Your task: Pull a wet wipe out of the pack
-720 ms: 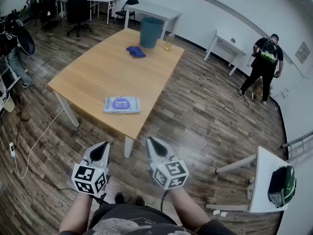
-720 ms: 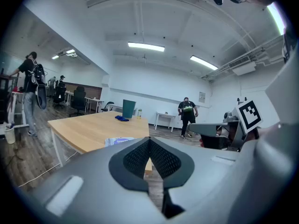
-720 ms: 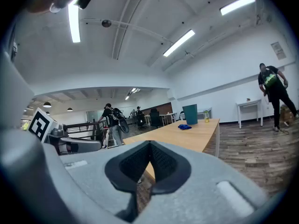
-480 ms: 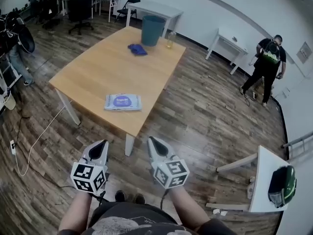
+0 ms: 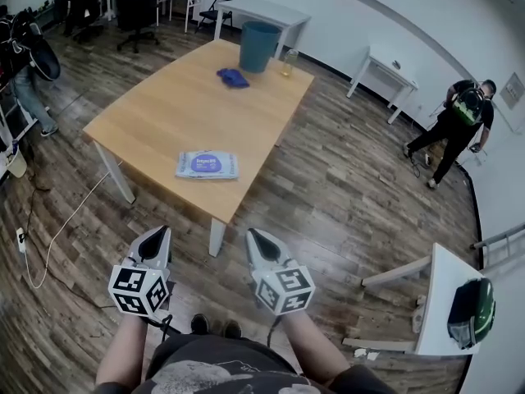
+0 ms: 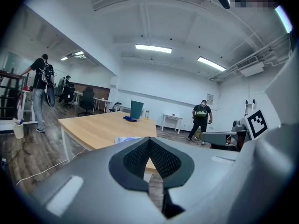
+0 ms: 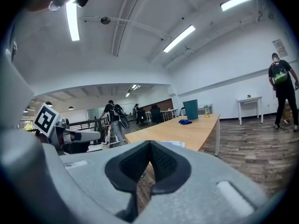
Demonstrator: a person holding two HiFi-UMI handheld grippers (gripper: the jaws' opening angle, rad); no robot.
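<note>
Approach step: the left hand-held gripper (image 5: 154,238) and the right hand-held gripper (image 5: 259,240) are both closed on nothing, short of the desk (image 5: 156,113). The wet wipe pack (image 5: 206,164) lies flat by the desk's near edge, at about 12 o'clock. Next, close in and open the jaws; the flap, probably on top, needs lifting.

One wipe pack (image 5: 207,165), one blue cloth (image 5: 233,77), one teal bin (image 5: 259,46) and one small bottle (image 5: 288,62) are sitting on one wooden table (image 5: 164,113).
</note>
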